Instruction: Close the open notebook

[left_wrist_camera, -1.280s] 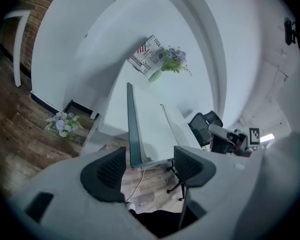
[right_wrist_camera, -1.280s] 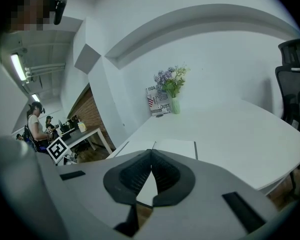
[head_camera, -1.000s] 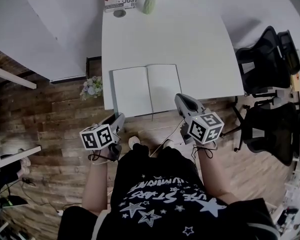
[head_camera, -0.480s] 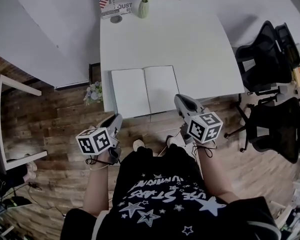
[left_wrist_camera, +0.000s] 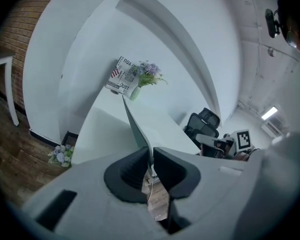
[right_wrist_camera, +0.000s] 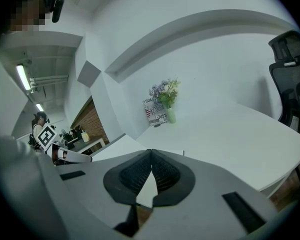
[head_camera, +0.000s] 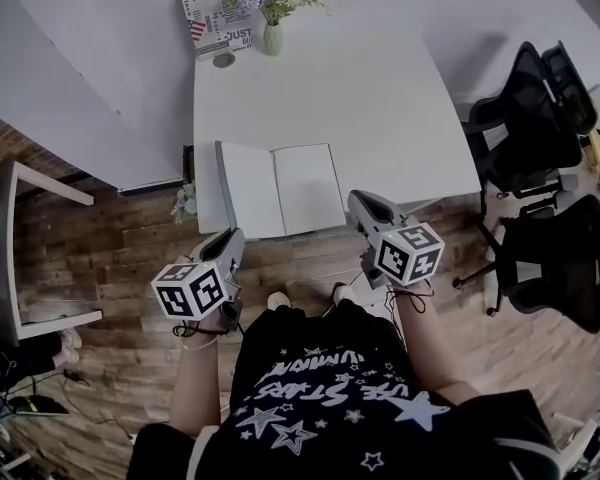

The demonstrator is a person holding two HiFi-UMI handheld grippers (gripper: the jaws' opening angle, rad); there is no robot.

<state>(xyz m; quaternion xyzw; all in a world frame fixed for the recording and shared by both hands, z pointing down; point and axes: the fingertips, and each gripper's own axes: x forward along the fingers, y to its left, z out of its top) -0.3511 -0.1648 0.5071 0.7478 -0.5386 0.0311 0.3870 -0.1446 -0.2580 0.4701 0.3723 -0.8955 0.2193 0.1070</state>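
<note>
In the head view we see the notebook (head_camera: 280, 190) lying open near the front edge of the white table (head_camera: 380, 98), its left side lifted off the tabletop. Our left gripper (head_camera: 232, 240) is at that side's near corner, and our right gripper (head_camera: 360, 203) is just beside the right page's near corner.

In the left gripper view our jaws, which have just been closing, pinch the left cover (left_wrist_camera: 134, 121), which stands on edge between them.

In the right gripper view our jaws are pressed together with nothing between them.
</note>
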